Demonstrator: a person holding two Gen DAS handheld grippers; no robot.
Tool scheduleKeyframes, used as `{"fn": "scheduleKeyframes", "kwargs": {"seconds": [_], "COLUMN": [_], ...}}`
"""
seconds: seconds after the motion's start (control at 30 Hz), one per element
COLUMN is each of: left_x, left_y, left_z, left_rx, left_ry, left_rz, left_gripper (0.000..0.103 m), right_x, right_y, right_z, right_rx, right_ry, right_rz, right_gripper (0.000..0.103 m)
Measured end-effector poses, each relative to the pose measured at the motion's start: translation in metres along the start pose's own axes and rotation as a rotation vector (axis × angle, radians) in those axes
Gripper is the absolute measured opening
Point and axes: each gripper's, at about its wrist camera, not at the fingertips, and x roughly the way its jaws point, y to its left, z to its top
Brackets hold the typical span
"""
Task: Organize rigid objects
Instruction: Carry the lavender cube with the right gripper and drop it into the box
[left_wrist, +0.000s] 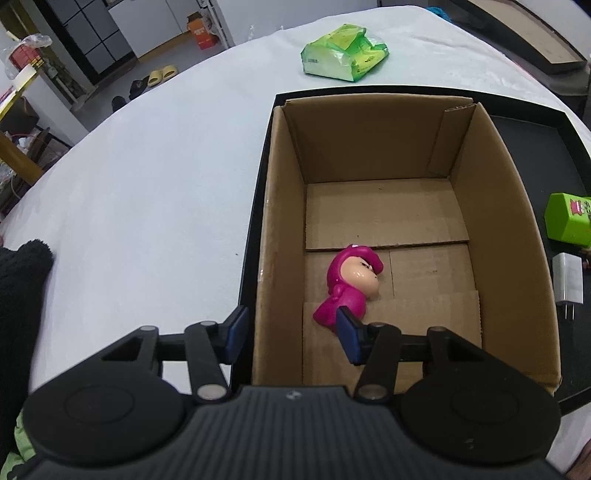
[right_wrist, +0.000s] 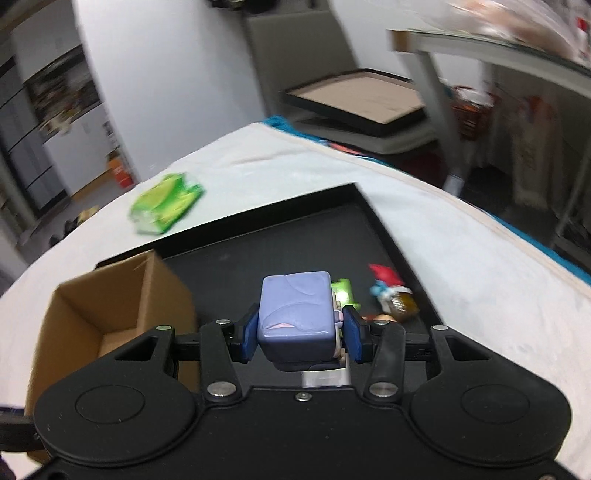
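White cloth-covered table (left_wrist: 140, 192) carries everything. On it a shallow black rectangular tray (right_wrist: 295, 240), and in the tray's left part an open brown cardboard box (left_wrist: 369, 155), flaps up, standing upright. Crumpled green plastic packet (left_wrist: 341, 51) lies on the cloth beyond the tray, well apart from the box. Left gripper (left_wrist: 291, 334) sits over the box's near-left wall, jaws apart and holding nothing: one blue pad outside the box wall, the other inside, just in front of the toy's lower end; contact cannot be told. Magenta plastic hooded figurine (left_wrist: 351, 284) lies on its side on the box floor, face toward the right. Right gripper (right_wrist: 300, 332) is clamped on a lavender-blue blocky cube-shaped toy (right_wrist: 295, 314), pads pressed to its two sides, held above the tray to the right of the box. On the tray floor past it: small lime-green box (right_wrist: 345, 293), near that a small figure with red cap and blue body (right_wrist: 388, 284); this view is motion-blurred. In the left view, a white plug charger (left_wrist: 569, 280) lies on the tray right of the box, below the lime-green box.
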Motion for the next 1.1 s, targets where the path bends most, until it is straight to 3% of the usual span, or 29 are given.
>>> {"fn": "scheduleKeyframes", "kwargs": {"seconds": [0.33,0.6,0.73,0.83,1.1], "left_x": [0.0,0.006,0.01,0.01,0.012], "left_y": [0.007,0.019,0.026,0.026,0.032], "left_z": [0.001,0.003,0.004,0.004,0.003], "left_rx": [-0.002,-0.018,-0.034,-0.015,-0.014], "left_ry": [-0.003,0.005,0.009,-0.006,-0.01], "left_rz": [-0.053,-0.088,-0.121,-0.125,-0.166], "left_gripper": [0.049,0.034,0.015,0.009,0.009], "right_x": [-0.008,-0.009,-0.015,-0.018,-0.005], "right_y": [0.036,0.066,0.082,0.093,0.121], "right_z": [0.007,0.006,0.008,0.009,0.004], "right_rx": [-0.129,-0.243,-0.275,-0.287,-0.325], "right_ry": [-0.009,0.013,-0.022,-0.033,0.01], "right_rz": [0.065,0.104,0.115,0.143,0.184], "right_gripper": [0.045,0.045,0.045,0.045,0.045]}}
